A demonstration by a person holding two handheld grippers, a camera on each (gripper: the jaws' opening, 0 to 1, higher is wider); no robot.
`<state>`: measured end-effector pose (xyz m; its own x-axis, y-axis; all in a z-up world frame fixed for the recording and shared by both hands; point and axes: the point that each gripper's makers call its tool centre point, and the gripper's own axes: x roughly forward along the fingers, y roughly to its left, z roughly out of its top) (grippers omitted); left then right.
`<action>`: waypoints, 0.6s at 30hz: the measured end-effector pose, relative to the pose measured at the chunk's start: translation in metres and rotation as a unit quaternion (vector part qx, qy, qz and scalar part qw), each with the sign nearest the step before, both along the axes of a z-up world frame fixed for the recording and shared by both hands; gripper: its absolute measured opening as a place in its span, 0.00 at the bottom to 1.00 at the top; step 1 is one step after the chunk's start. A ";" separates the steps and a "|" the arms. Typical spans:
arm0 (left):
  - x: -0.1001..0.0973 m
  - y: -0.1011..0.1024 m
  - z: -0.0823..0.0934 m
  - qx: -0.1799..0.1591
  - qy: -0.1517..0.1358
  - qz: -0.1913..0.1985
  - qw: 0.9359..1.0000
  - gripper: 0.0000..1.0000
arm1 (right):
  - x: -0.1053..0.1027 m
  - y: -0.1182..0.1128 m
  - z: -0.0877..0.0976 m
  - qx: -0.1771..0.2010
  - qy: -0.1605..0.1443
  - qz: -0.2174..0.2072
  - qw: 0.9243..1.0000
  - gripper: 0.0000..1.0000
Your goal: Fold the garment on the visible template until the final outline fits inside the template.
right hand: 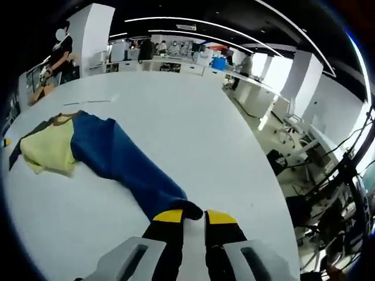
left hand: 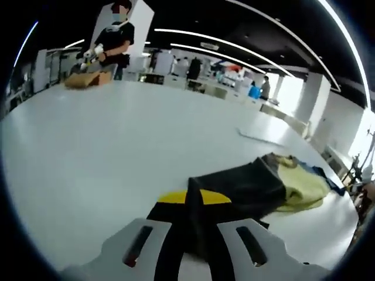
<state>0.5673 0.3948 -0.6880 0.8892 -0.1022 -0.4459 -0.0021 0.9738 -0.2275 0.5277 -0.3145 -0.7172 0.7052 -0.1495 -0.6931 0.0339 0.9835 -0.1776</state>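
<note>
The garment is a yellow top with dark blue sleeves, lying crumpled on the white table. In the left gripper view, a dark sleeve runs from the yellow body down into my left gripper, whose yellow-tipped jaws are shut on the fabric. The right gripper view has the garment spread at the left, with its other blue sleeve stretched toward me. My right gripper is shut on that sleeve's end.
A thin pale strip lies on the table beyond the garment. A person stands at the far end by a brown item. Off the table's right edge are chairs and cables.
</note>
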 end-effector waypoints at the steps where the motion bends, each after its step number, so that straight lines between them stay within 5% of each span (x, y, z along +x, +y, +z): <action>1: 0.000 -0.003 0.003 0.003 -0.005 -0.005 1.000 0.11 | 0.000 0.005 0.002 0.005 -0.001 0.006 1.000 0.19; 9: -0.007 -0.033 0.013 0.009 -0.020 -0.065 0.998 0.30 | 0.003 0.047 0.014 0.045 -0.021 0.059 0.997 0.46; 18: -0.018 -0.070 0.010 0.022 -0.017 -0.142 0.990 0.50 | 0.005 0.114 0.025 0.116 -0.037 0.140 0.983 0.72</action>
<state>0.5491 0.3250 -0.6782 0.8426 -0.3305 -0.4251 0.2794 0.9432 -0.1795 0.5324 -0.2009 -0.6926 0.7465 0.2127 -0.6305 -0.2388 0.9701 0.0444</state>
